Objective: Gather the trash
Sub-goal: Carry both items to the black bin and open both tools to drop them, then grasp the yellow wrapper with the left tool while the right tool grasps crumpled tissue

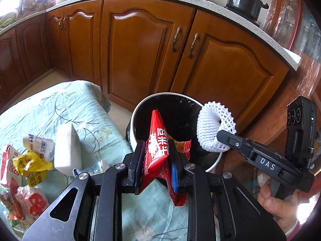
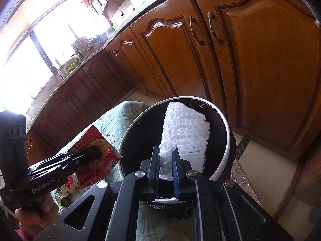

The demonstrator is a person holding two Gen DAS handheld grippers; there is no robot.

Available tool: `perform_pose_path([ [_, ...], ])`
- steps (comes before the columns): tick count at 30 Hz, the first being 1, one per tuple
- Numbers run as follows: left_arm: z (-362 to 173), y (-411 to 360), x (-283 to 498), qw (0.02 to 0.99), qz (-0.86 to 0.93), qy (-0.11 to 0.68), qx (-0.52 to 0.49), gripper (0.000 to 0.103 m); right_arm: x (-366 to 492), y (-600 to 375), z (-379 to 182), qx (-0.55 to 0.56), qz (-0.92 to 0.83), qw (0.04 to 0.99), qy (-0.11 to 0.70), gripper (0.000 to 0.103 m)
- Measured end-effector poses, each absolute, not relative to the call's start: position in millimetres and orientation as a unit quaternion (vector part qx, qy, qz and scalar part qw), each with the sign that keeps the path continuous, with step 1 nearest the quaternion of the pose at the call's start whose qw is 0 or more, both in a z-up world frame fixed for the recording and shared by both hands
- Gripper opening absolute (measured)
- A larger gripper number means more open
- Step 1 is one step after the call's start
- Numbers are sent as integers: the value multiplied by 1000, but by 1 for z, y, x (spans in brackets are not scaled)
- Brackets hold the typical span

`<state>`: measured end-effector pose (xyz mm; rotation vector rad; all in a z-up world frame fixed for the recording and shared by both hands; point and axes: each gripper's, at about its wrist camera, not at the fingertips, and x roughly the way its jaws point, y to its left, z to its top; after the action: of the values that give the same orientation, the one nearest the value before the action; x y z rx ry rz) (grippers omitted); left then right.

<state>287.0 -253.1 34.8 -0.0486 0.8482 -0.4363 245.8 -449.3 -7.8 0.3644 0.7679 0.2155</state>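
Because both loads hang over the black-lined trash bin (image 2: pixel 224 120) for dropping, the left gripper (image 1: pixel 156 152) clamps a red snack wrapper (image 1: pixel 158 140) and the right gripper (image 2: pixel 165 160) pinches a white foam fruit net (image 2: pixel 186 132).

Worktop (image 1: pixel 66 108), lower left of frame, draped in pale green floral cloth. On it: white block (image 1: pixel 67 149), upright; crumpled yellow wrapper (image 1: pixel 30 165); white printed wrapper (image 1: pixel 39 144); red-and-white packets (image 1: pixel 32 200) at the left edge. Tiled floor (image 2: pixel 266 172): black-lined white-rimmed bin (image 1: pixel 133 124), beside the worktop.
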Motion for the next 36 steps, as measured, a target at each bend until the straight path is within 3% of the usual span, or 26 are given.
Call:
perform_pose_path([
  [10, 11, -285, 320, 872, -214, 441, -9, 24, 266, -457, -16, 182, 99, 898, 387, 16],
  [11, 9, -287, 322, 870, -217, 443, -7, 25, 267, -458, -17, 184, 100, 897, 389, 21],
  [13, 6, -292, 326, 868, -219, 445, -2, 31, 271, -460, -17, 190, 95, 895, 391, 42],
  [14, 5, -294, 326, 868, -219, 446, 1, 38, 271, -461, -18, 193, 95, 895, 391, 59],
  [15, 3, -294, 328, 867, -221, 446, 3, 46, 270, -463, -18, 196, 94, 895, 389, 61],
  [17, 2, -294, 328, 868, -218, 446, 5, 62, 267, -466, -17, 201, 92, 897, 383, 61],
  [19, 4, -290, 324, 872, -215, 440, 2, 66, 263, -467, -17, 207, 90, 898, 378, 61],
  [36, 22, -211, 257, 885, -191, 421, -58, 70, 228, -441, -10, 234, 101, 904, 344, 68],
])
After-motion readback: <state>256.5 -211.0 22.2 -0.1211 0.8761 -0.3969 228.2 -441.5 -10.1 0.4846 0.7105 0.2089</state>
